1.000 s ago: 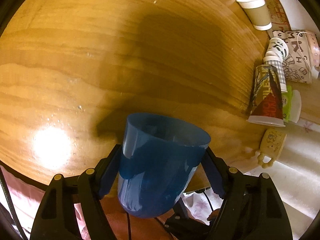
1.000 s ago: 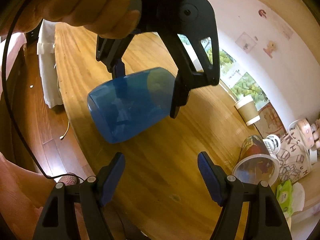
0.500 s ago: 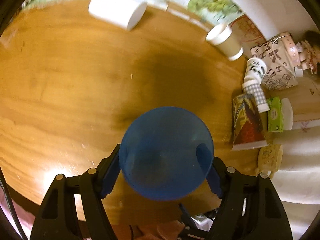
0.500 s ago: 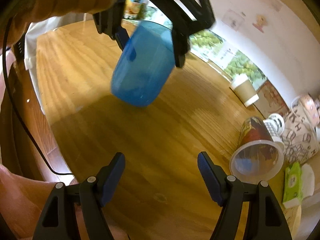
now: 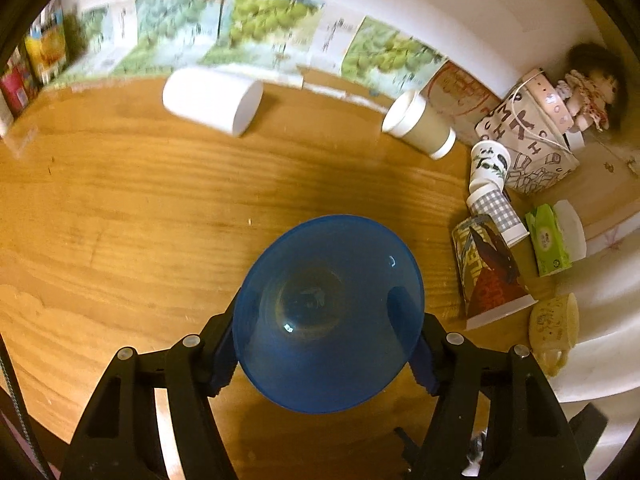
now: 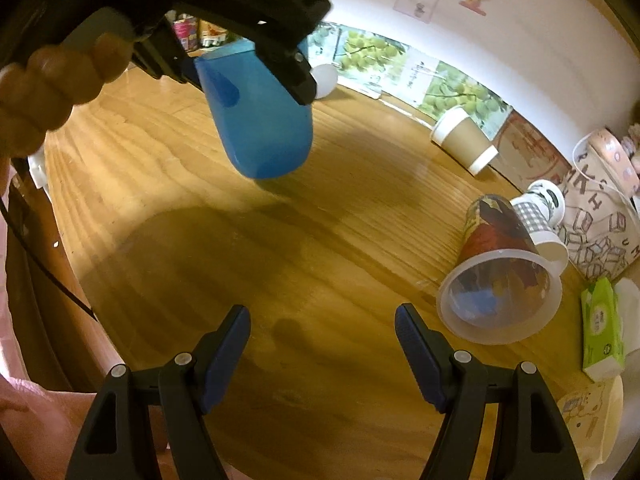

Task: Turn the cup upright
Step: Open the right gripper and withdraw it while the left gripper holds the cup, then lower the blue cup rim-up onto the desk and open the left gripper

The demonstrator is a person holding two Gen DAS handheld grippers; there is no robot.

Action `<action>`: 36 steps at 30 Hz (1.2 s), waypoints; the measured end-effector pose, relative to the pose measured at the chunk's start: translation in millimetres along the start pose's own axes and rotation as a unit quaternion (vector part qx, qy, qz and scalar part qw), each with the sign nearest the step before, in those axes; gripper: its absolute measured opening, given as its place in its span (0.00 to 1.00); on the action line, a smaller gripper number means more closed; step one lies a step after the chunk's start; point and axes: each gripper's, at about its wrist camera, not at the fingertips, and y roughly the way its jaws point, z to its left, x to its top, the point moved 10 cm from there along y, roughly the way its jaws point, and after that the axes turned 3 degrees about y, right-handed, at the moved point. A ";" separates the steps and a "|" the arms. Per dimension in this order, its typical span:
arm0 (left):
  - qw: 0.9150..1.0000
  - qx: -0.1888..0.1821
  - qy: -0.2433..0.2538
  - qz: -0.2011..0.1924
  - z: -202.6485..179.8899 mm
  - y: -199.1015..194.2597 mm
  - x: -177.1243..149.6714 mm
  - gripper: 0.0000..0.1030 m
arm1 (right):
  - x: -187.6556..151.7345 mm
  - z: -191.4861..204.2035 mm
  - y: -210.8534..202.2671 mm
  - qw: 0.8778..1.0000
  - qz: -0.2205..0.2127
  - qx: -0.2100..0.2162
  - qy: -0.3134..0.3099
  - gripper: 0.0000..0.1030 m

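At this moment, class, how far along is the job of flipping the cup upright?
Done: the blue cup is lifted and turned mouth-up. In hand: the left gripper grips it, base above the wooden table. Left: lower it, stand it, release. The right gripper is open, idle.

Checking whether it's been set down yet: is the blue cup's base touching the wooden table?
Apart. The right wrist view shows the blue cup held in the left gripper, its rounded base hanging above the wooden table.
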 end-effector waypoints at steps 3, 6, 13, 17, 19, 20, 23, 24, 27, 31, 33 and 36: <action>0.999 0.012 0.017 -0.039 -0.2 -6.7 3.5 0.70 | -2.2 -2.3 0.7 1.000 0.004 -0.004 0.004 0.73; 0.997 0.027 0.028 -0.068 0.8 -9.2 5.1 0.70 | -4.8 -3.6 0.3 1.000 0.008 -0.006 0.008 0.73; 0.985 0.078 0.079 -0.133 -1.0 -15.5 0.8 0.70 | -13.1 -13.8 2.0 0.999 0.022 -0.012 0.032 0.73; 0.978 0.096 0.106 -0.151 -5.0 -14.0 -7.4 0.70 | -17.6 -20.3 2.9 0.998 0.029 -0.019 0.044 0.73; 0.972 0.111 0.131 -0.162 -9.9 -13.7 -11.7 0.70 | -19.5 -24.7 2.8 0.998 0.031 -0.023 0.052 0.73; 0.969 0.118 0.141 -0.165 -11.9 -14.0 -14.4 0.70 | -20.1 -26.8 2.5 0.998 0.031 -0.025 0.054 0.73; 0.965 0.120 0.162 -0.170 -18.5 -11.7 -21.7 0.70 | -22.2 -32.2 2.0 0.997 0.032 -0.033 0.059 0.73; 0.965 0.118 0.164 -0.168 -20.4 -10.6 -24.0 0.70 | -23.0 -33.5 1.7 0.997 0.033 -0.035 0.062 0.73; 0.963 0.118 0.175 -0.168 -24.2 -7.0 -30.6 0.70 | -25.0 -36.4 0.1 0.996 0.033 -0.039 0.067 0.73; 0.957 0.126 0.197 -0.172 -29.0 -2.2 -38.8 0.70 | -26.8 -39.2 -1.6 0.996 0.033 -0.045 0.070 0.73; 0.954 0.128 0.203 -0.179 -30.8 -3.2 -40.2 0.70 | -27.8 -40.1 -1.5 0.996 0.034 -0.047 0.071 0.73; 0.950 0.133 0.214 -0.186 -33.4 -5.2 -40.9 0.70 | -29.2 -40.3 -1.8 0.996 0.035 -0.048 0.071 0.73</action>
